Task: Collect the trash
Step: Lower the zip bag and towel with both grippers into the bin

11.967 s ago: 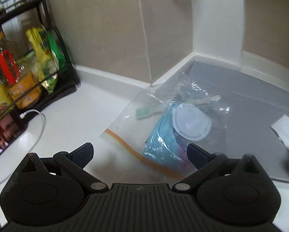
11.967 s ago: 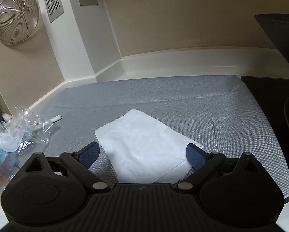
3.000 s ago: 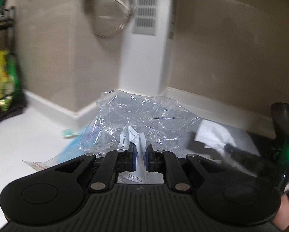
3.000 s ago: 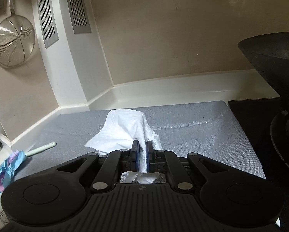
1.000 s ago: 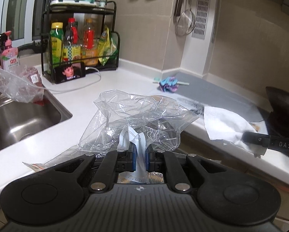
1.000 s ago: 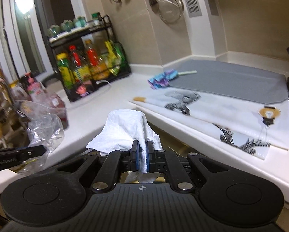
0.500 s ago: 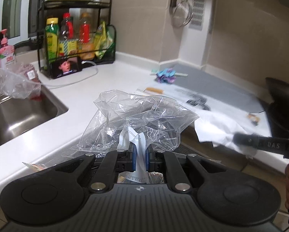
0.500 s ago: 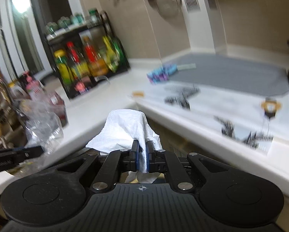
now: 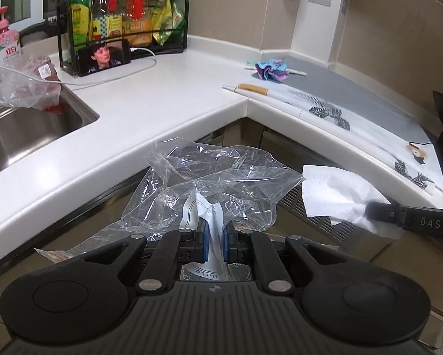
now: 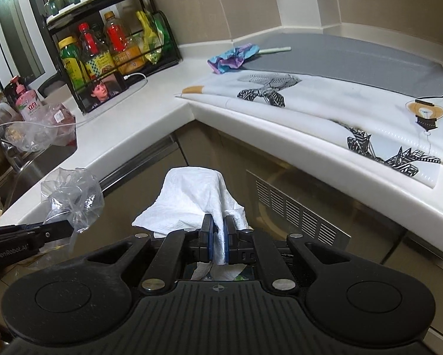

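Observation:
My left gripper is shut on a crumpled clear plastic bag that billows in front of its jaws, below the counter's edge. The same bag shows at the left of the right wrist view. My right gripper is shut on a white paper towel that drapes over its fingers; the towel also hangs at the right of the left wrist view. A crumpled blue and purple wrapper and a pale green stick lie on the counter near the corner.
A white L-shaped counter runs ahead, with a sink at the left, a black rack of bottles, a phone on a cable, a printed white sheet and a grey mat. Cabinet fronts with a vent grille stand below.
Both grippers have sunk below the counter's edge with the bag and the towel still held. The counter top now sits higher in both views.

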`<state>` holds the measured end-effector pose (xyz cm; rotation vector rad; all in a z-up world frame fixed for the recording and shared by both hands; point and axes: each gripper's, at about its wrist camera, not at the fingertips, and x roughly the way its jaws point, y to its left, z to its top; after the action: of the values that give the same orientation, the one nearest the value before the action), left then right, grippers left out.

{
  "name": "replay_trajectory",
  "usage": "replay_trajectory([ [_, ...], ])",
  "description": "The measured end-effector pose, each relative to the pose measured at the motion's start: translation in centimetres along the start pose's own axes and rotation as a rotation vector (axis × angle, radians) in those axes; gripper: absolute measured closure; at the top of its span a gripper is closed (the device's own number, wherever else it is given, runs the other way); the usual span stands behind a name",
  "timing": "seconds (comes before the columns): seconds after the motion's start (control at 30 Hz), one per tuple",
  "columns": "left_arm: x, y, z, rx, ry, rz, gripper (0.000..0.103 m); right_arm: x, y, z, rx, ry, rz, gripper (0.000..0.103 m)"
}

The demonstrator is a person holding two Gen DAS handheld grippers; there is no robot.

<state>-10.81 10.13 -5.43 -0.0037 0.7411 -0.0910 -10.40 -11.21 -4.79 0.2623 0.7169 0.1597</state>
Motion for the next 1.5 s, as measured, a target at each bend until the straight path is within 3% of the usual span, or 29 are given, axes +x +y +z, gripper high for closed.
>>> replay_trajectory([
  [0.43, 3.1, -1.0, -0.4, 0.029, 0.055, 0.018, 0.094, 2.7, -0.1, -0.2, -0.008, 0.058, -0.023, 0.095],
  [1.07, 9.0, -0.2, -1.9, 0.016, 0.200, 0.065, 0.094, 7.7, -0.3, -1.0, -0.026, 0.168, -0.061, 0.095],
  [1.5, 13.3, 0.2, -2.0, 0.005, 0.292, 0.044, 0.094, 11.3, -0.1, -1.1, -0.045, 0.235, -0.087, 0.095],
])
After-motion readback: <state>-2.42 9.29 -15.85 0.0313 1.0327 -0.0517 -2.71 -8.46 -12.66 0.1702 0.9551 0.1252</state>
